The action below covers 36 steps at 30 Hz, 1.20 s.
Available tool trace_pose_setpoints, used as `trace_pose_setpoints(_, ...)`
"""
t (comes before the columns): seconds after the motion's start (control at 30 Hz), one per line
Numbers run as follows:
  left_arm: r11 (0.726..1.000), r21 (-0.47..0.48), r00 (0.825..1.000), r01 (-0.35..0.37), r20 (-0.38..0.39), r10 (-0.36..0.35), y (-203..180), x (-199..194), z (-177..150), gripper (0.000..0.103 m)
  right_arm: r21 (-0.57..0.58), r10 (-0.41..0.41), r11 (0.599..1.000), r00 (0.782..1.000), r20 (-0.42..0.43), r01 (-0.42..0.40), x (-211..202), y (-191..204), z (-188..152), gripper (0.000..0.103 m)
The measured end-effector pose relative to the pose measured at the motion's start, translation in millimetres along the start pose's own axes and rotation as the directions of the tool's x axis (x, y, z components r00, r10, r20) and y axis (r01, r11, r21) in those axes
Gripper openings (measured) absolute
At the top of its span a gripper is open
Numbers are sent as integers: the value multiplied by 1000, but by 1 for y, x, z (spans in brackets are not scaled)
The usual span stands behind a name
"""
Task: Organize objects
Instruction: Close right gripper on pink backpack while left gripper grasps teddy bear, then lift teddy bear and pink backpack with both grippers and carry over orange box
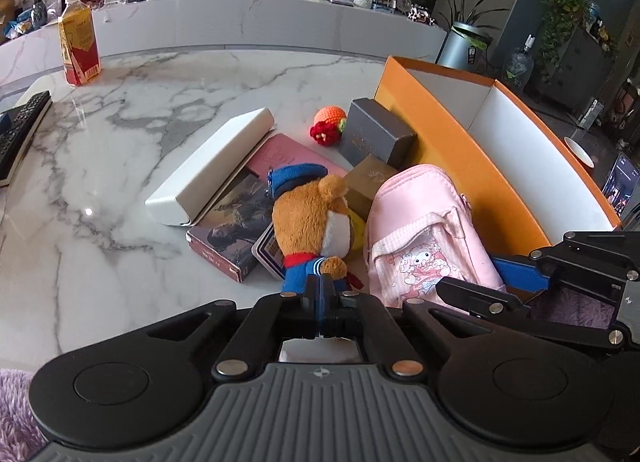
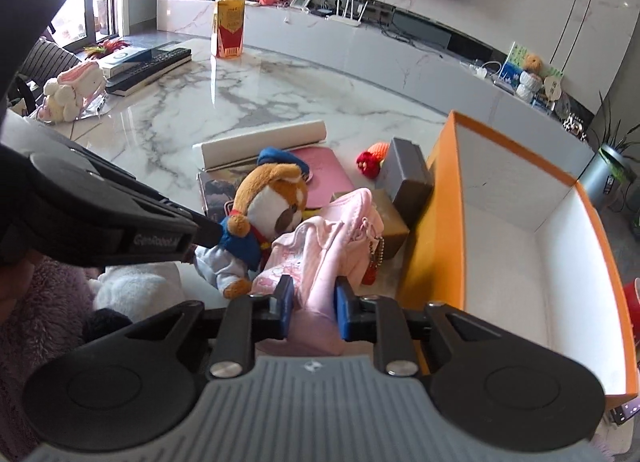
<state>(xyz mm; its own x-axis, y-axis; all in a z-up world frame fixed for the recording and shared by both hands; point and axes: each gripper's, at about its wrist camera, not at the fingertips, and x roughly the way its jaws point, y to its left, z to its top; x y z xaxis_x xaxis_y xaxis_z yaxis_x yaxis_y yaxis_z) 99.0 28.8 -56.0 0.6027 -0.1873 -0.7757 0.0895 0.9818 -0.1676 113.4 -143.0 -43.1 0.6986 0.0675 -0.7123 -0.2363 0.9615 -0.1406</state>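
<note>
Left wrist view: left tool clamped on the plush bear's blue clothing.
Right tool: pinching the pink pouch.
Orange box: beside both, on the marble table.

The left gripper points steeply downward, its two blue-padded fingers pressed flat together on the blue cloth of the plush bear just ahead of them. The right gripper, just to its right, slopes down at a similar angle; its blue pads stand a little apart, pinching a fold of the pink pouch between them. A purple fuzzy sleeve shows behind the left gripper's body.
</note>
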Motion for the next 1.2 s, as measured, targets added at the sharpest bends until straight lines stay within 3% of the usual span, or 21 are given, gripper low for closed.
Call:
trace_pose_setpoints(0.13,1000,23,999,-18,-46,19,-6,5,0,1,-16,-2,1000,1000,-12,2,-3,-3,-2,23)
trace_pose_setpoints(0.17,999,22,998,-26,-56,27,-7,7,-1,10,-21,-8,1000,1000,-15,8,-2,-3,-4,23)
trace_pose_setpoints(0.2,999,24,998,-32,-61,33,-8,8,-1,26,-29,-15,999,1000,-14,15,-2,-3,-7,23)
trace_pose_setpoints(0.27,999,27,998,-35,-50,36,-10,11,-2,44,-46,-30,998,999,-12,29,-1,-1,-11,23)
trace_pose_setpoints(0.3,999,29,998,-39,-52,41,-11,13,-3,47,-49,-34,998,999,-11,33,0,-2,-13,23)
trace_pose_setpoints(0.47,998,42,994,-46,-93,50,-14,32,-2,47,-62,-50,997,999,-19,49,10,-5,-17,23)
trace_pose_setpoints(0.73,996,37,992,-84,-89,87,-7,47,0,47,-114,-64,992,998,-13,62,17,0,-17,23)
trace_pose_setpoints(0.87,996,25,993,-90,-79,92,-3,49,1,41,-125,-66,990,998,-19,64,20,2,-16,23)
trace_pose_setpoints(1.0,996,9,994,-84,-65,84,0,45,1,34,-114,-67,991,998,-19,64,19,1,-15,23)
trace_pose_setpoints(1.2,998,-19,998,-59,1,59,-4,16,-3,31,-113,-80,990,997,22,82,4,-1,-15,23)
